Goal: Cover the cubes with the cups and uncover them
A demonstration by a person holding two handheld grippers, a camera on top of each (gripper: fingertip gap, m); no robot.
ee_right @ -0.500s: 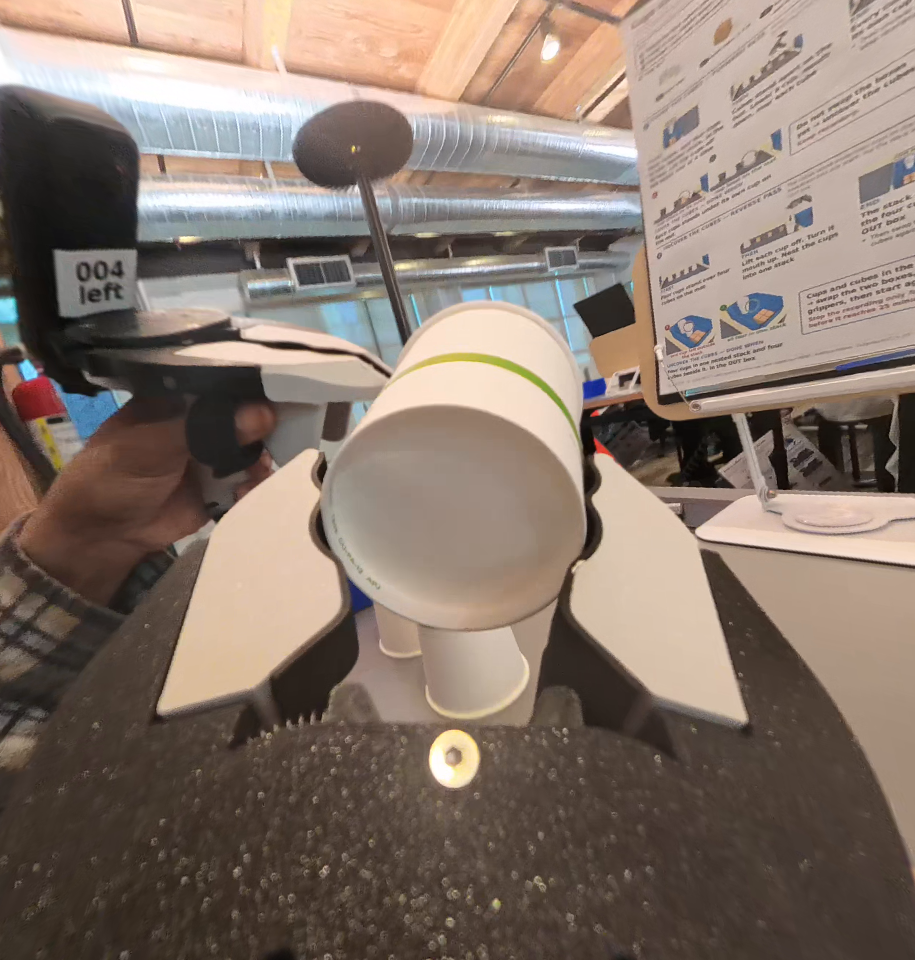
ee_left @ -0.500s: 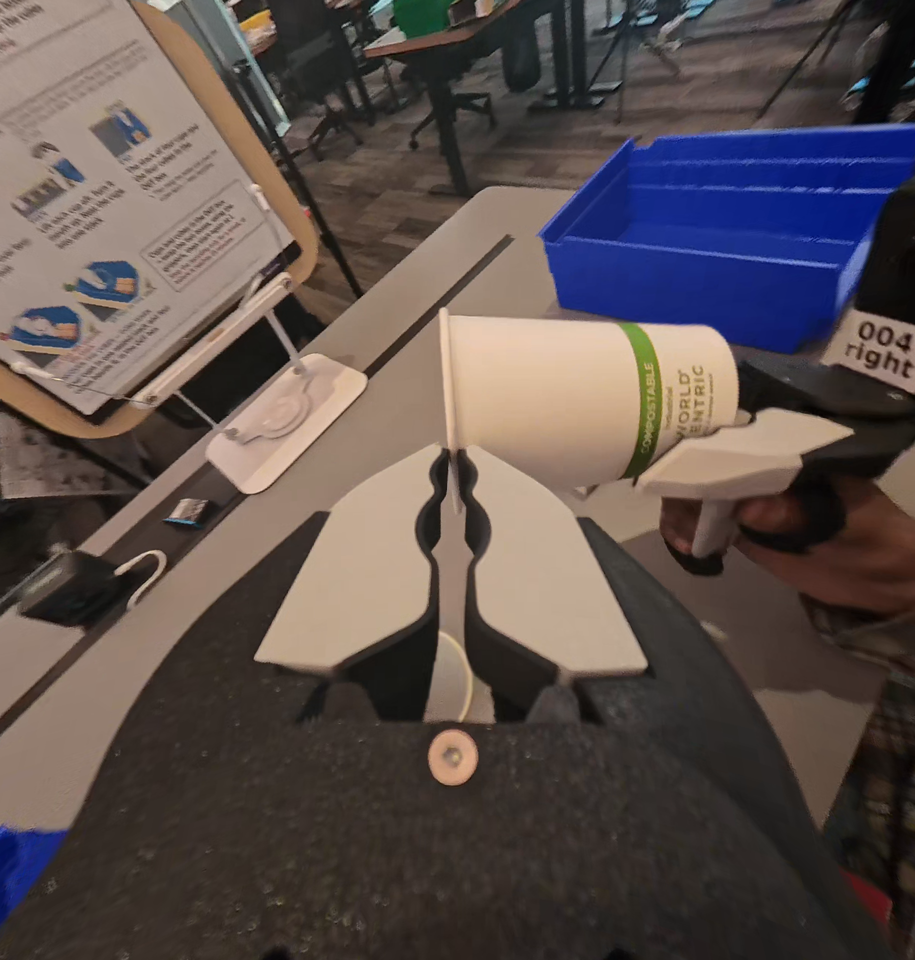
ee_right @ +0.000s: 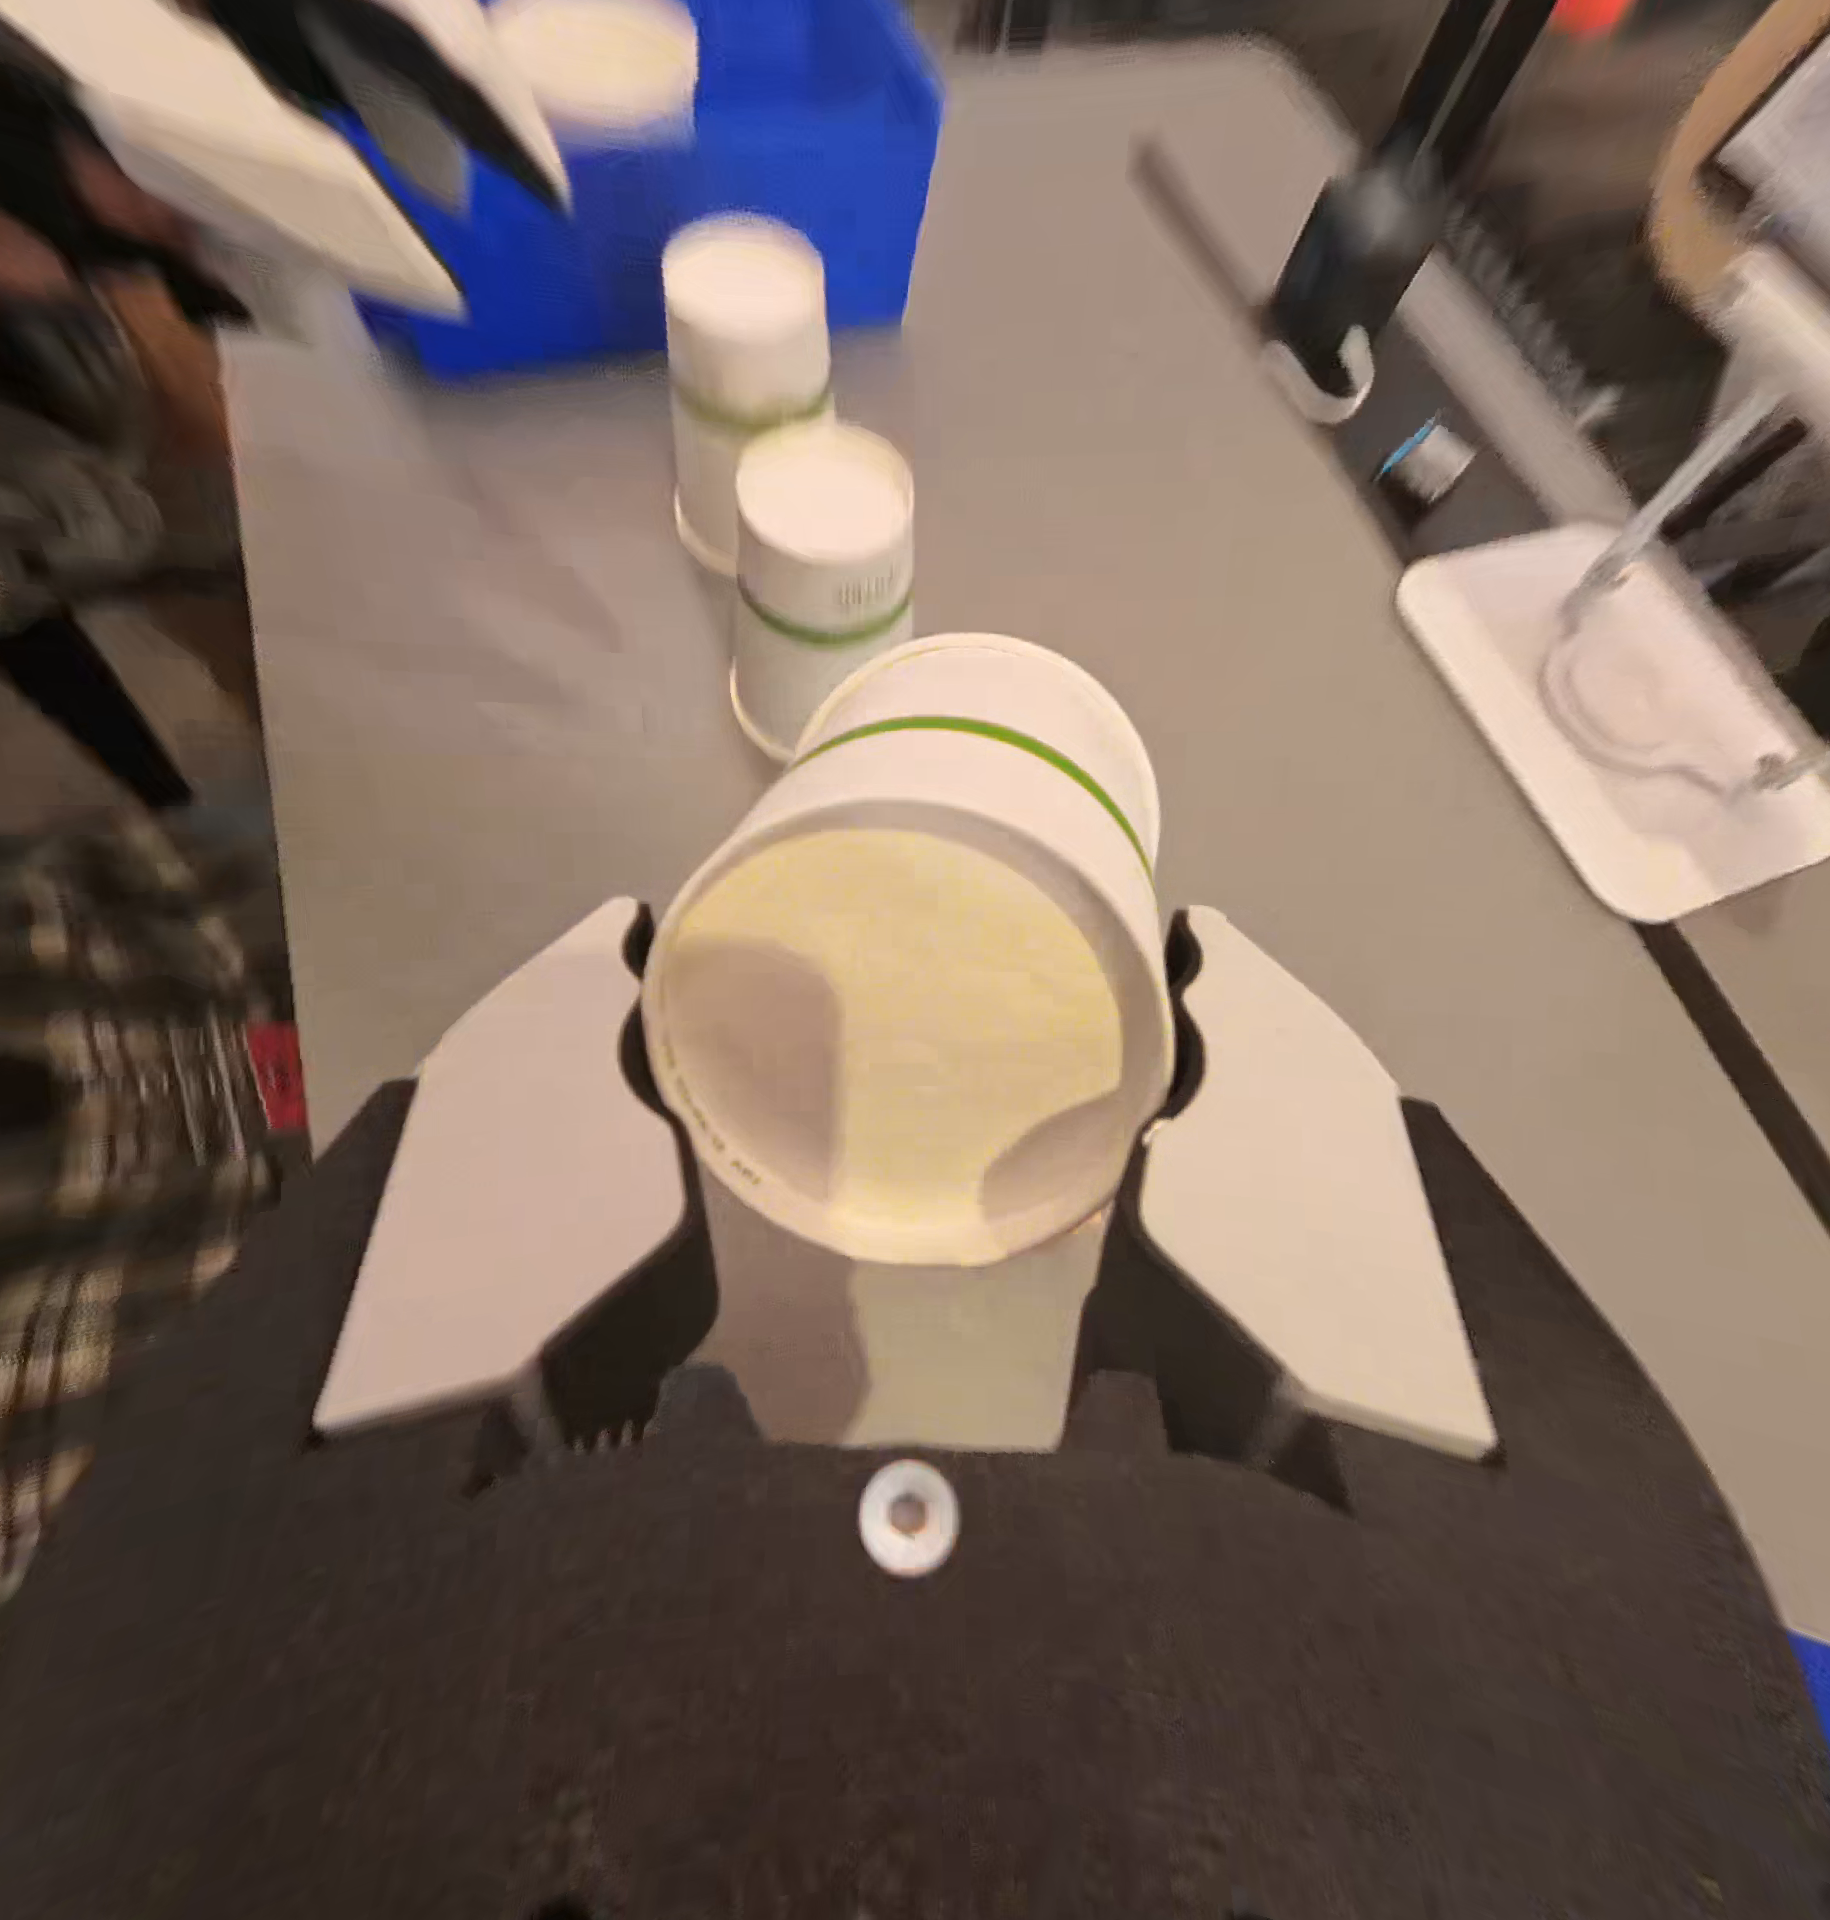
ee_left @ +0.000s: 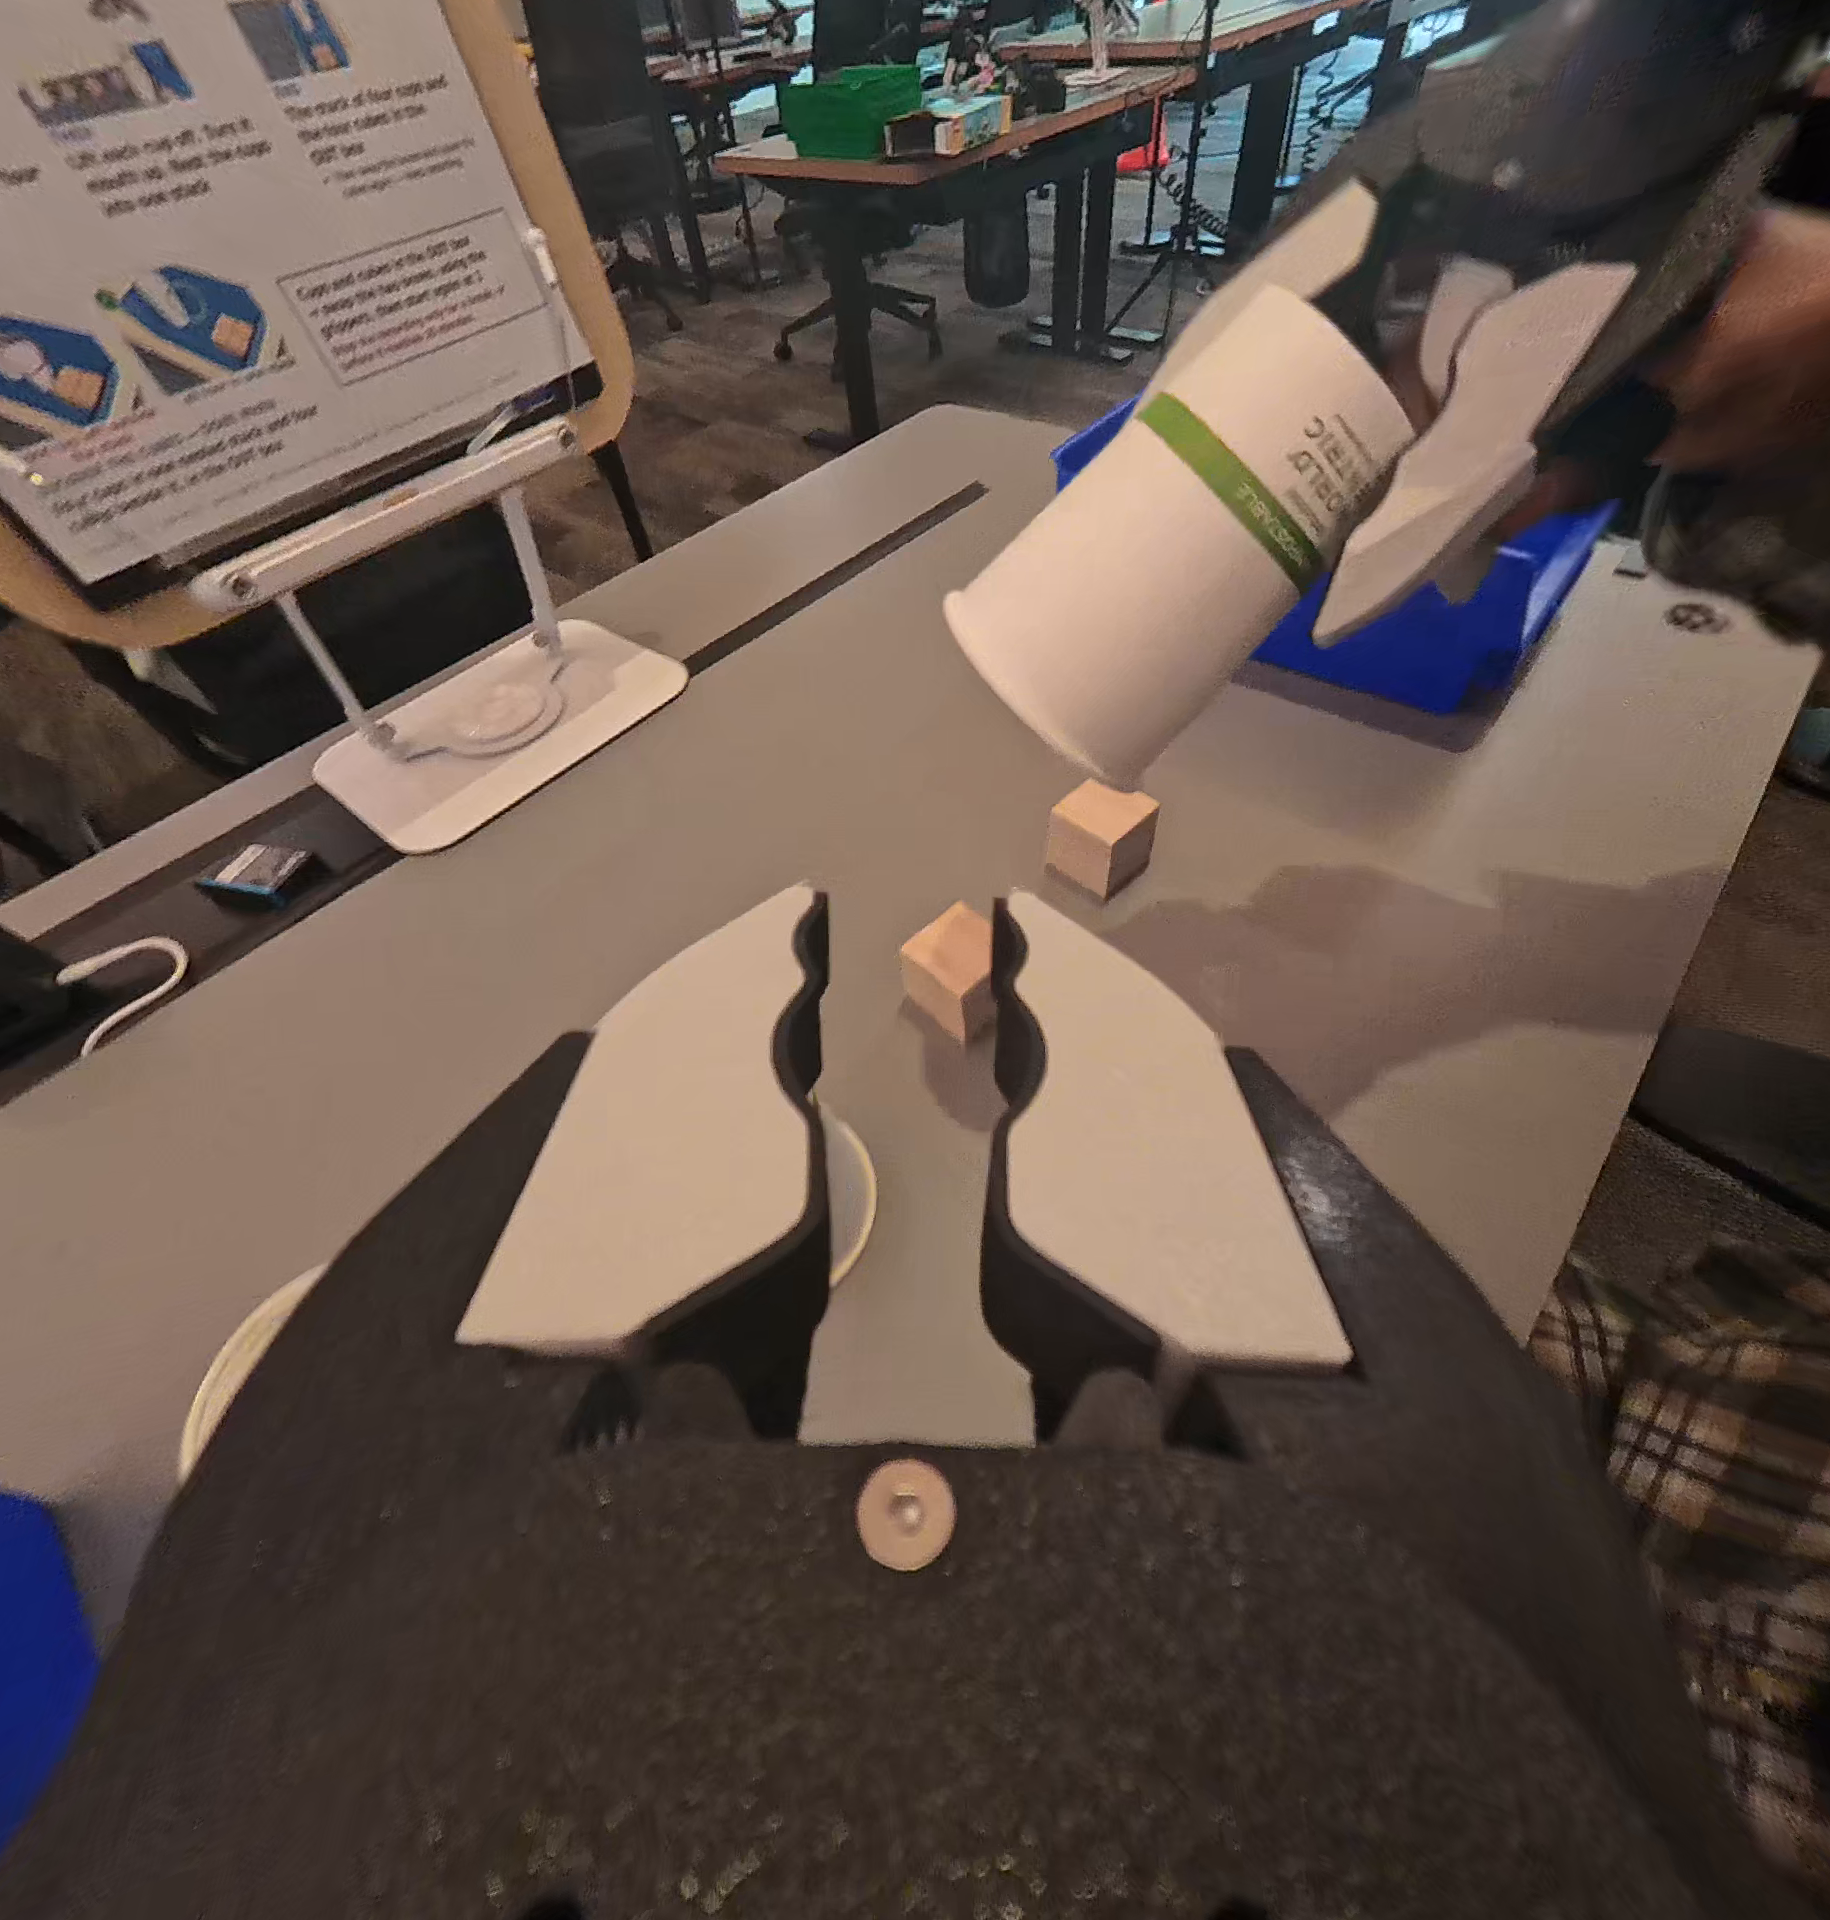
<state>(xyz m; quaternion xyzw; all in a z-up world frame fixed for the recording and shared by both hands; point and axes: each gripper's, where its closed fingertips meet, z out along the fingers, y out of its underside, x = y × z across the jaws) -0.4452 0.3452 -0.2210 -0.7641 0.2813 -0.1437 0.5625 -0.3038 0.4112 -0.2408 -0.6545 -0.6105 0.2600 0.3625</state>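
Cup [ee_right: 921, 935], white with a green band, sits clamped by its base between the right gripper [ee_right: 906, 1023] fingers, mouth tilted down above the farther cube [ee_left: 1101, 836]. Half a second ago the left gripper [ee_left: 906, 971] pinched its rim; now it gapes empty, nearer cube [ee_left: 947, 971] at 12 o'clock, two upturned cups [ee_right: 823, 582] on the worktop [ee_left: 578, 997], blue bin [ee_left: 1430, 644] at 2 o'clock

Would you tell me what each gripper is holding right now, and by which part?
The right gripper holds a white paper cup by its closed base end, mouth tilted down. The left gripper is open and empty.
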